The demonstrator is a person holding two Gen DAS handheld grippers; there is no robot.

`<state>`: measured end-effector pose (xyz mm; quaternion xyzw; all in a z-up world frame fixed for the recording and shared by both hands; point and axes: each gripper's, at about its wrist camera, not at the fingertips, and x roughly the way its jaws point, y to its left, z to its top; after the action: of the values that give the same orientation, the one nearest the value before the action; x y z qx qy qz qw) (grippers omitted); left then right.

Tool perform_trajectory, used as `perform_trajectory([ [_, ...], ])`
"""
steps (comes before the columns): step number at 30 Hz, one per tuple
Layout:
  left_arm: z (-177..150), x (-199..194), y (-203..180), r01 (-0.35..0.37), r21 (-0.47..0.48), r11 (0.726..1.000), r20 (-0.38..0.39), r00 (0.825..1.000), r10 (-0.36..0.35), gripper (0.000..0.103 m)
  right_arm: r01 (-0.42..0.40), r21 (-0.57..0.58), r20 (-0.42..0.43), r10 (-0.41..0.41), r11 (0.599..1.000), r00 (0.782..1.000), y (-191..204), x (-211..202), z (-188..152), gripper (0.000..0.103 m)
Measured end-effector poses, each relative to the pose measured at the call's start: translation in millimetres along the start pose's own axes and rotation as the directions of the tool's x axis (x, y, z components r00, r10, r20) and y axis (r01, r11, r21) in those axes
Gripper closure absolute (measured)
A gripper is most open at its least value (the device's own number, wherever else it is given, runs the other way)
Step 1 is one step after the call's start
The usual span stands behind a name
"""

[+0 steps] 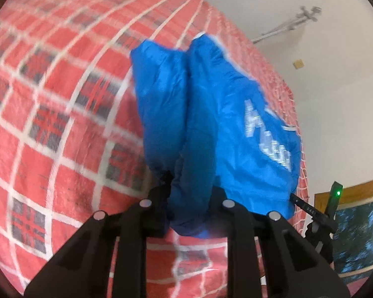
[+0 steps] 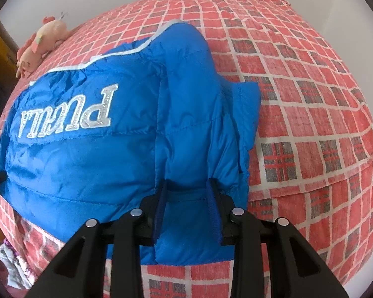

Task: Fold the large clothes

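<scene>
Blue puffer jacket [image 2: 107, 149] lies on a bed [image 2: 310, 124] covered in a red, white and grey plaid sheet. Right gripper [image 2: 187, 198] is clamped on the jacket's near edge: a thick fold of blue fabric with a darker ribbed trim sits pinched between both fingers [image 2: 217, 213], pads pressing it from either side. From the right wrist view the jacket spreads away to the left, silver lettering [image 2: 67, 118] upside down on its back, a pale piping line along the far edge, one sleeve or flap sticking out to the right. Left gripper [image 1: 190, 198] is clenched on another bunched part of the jacket [image 1: 211, 124]; fabric is gathered between its fingers [image 1: 161, 198] and rises as a crumpled blue mass over the sheet [image 1: 49, 124], lettering blurred on its right side. Left view is motion-smeared, so the exact part held cannot be told. Part of the right gripper's black body with a green light [image 1: 338, 193] shows at the lower right of the left view, just beside the jacket's edge. Pink plush toy [image 2: 41, 42] rests on the far left corner of the bed, well apart from the jacket. White wall [image 1: 323, 99] behind the bed; a metal stand [image 1: 298, 22] leans near it. Some cloth [image 2: 12, 265] lies on the floor at lower left of the right view.
</scene>
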<state>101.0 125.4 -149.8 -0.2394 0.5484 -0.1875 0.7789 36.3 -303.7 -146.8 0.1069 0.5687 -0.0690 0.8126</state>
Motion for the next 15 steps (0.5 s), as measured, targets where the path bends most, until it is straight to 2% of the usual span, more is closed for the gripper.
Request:
perform_trajectory([
  [4,4,-26,-55,0.024,0.115,0.993,0.042,0.999,-0.029,0.084,-0.021,0.014,-0.005,0.021,1.000,1.000,-7,-17,-1,0.071],
  [6,4,-30,-95,0.038,0.196,0.980,0.046,0.998,-0.048,0.084,-0.049,0.030,0.002,0.049,0.998,0.999,-12,-27,-2,0.071],
  [10,-3,-23,-160,0.051,0.342,0.938,0.009,0.998,-0.058,0.084,-0.015,0.020,0.016,0.015,1.000,1.000,-16,-47,-1,0.071],
  [13,-13,-1,-205,0.066,0.438,0.897,-0.040,0.998,-0.054,0.084,-0.022,0.034,0.023,0.021,0.999,1.000,-25,-64,-1,0.071],
  [15,-20,19,-230,0.059,0.487,0.871,-0.072,0.997,-0.027,0.084,-0.024,0.041,0.031,0.023,0.999,0.999,-30,-73,-4,0.071],
])
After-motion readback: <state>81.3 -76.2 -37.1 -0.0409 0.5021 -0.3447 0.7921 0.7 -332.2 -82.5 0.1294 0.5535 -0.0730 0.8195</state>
